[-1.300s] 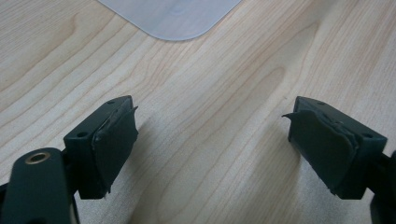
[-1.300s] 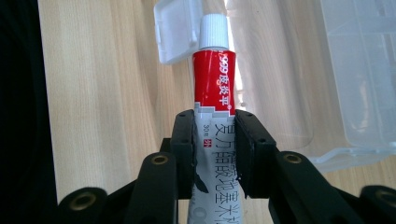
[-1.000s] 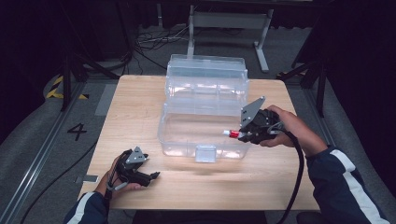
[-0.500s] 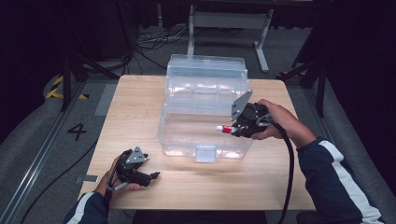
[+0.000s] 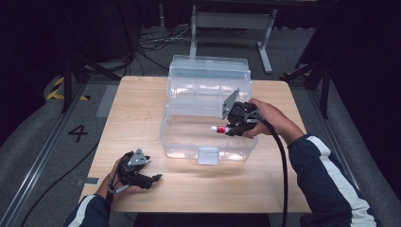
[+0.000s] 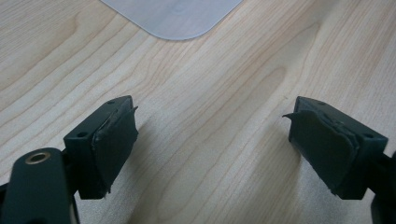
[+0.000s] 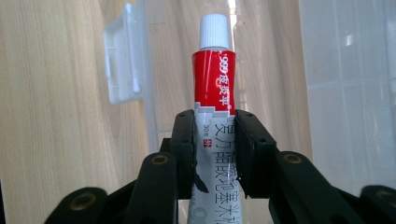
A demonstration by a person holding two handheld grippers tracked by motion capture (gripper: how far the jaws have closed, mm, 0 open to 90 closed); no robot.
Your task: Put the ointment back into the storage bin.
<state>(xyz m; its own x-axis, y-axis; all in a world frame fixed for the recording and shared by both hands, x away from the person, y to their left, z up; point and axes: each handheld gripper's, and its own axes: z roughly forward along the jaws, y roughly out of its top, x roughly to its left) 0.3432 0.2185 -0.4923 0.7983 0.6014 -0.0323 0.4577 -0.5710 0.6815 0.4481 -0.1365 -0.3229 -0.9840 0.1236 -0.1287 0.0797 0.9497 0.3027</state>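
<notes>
Black jaws of the right gripper [image 7: 214,140] pinch a red-and-white tube [image 7: 214,88] over the open clear plastic box [image 5: 189,142] at table centre; lowering it well inside before letting go looks wise. Its label reads "999" above Chinese characters. At seven o'clock, the left gripper [image 5: 153,178] rests spread, empty.
</notes>
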